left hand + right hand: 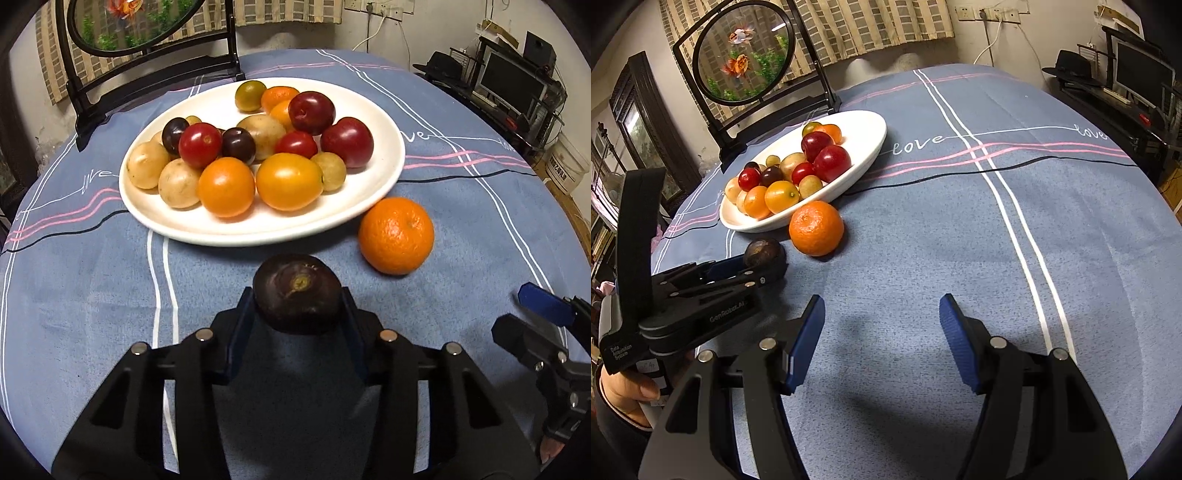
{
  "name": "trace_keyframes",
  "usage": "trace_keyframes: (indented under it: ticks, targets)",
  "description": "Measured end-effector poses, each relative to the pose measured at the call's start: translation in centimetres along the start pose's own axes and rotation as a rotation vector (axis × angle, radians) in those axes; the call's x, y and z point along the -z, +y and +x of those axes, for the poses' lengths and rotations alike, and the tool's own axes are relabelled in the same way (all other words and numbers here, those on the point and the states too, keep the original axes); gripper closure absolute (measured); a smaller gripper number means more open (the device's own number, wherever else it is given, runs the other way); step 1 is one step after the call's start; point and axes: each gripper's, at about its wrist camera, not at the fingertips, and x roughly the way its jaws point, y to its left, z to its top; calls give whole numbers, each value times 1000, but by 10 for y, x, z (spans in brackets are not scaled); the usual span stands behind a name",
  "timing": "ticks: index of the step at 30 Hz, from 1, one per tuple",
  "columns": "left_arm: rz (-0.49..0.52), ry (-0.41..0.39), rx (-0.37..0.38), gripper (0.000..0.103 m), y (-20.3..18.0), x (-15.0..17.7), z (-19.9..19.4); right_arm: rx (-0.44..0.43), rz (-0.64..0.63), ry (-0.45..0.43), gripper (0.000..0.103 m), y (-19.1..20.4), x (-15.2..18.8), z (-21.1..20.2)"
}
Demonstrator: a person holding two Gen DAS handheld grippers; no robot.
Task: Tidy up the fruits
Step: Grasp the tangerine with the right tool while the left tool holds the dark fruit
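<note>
A dark purple round fruit [297, 293] rests on the blue tablecloth just in front of the white plate [258, 232], and my left gripper [297, 295] is shut on it, one pad against each side. The right wrist view shows the same grip [764, 258] from the side, with a hand on that gripper's handle. An orange mandarin [396, 236] [816, 229] lies loose on the cloth against the plate's near rim [871, 136]. The plate holds several small fruits: red, dark, tan and orange. My right gripper [882, 321] [528, 317] hovers open over bare cloth, with nothing between its fingers.
A round goldfish ornament on a black stand [744, 55] [140, 26] rises behind the plate at the table's far edge. Shelves with a monitor [513, 81] and a white bucket [569, 162] stand beyond the right edge. Blue cloth [960, 221] stretches to the plate's right.
</note>
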Motion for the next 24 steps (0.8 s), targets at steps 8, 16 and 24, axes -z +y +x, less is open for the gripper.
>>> trace_keyframes:
  ticks: [8, 16, 24]
  targets:
    - [-28, -24, -9, 57, 28, 9, -18, 39, -56, 17, 38, 17, -7, 9]
    - [-83, -48, 11, 57, 55, 15, -18, 59, -153, 86, 38, 53, -22, 43]
    - [-83, -54, 78, 57, 58, 15, -19, 62, -172, 98, 38, 74, -46, 71]
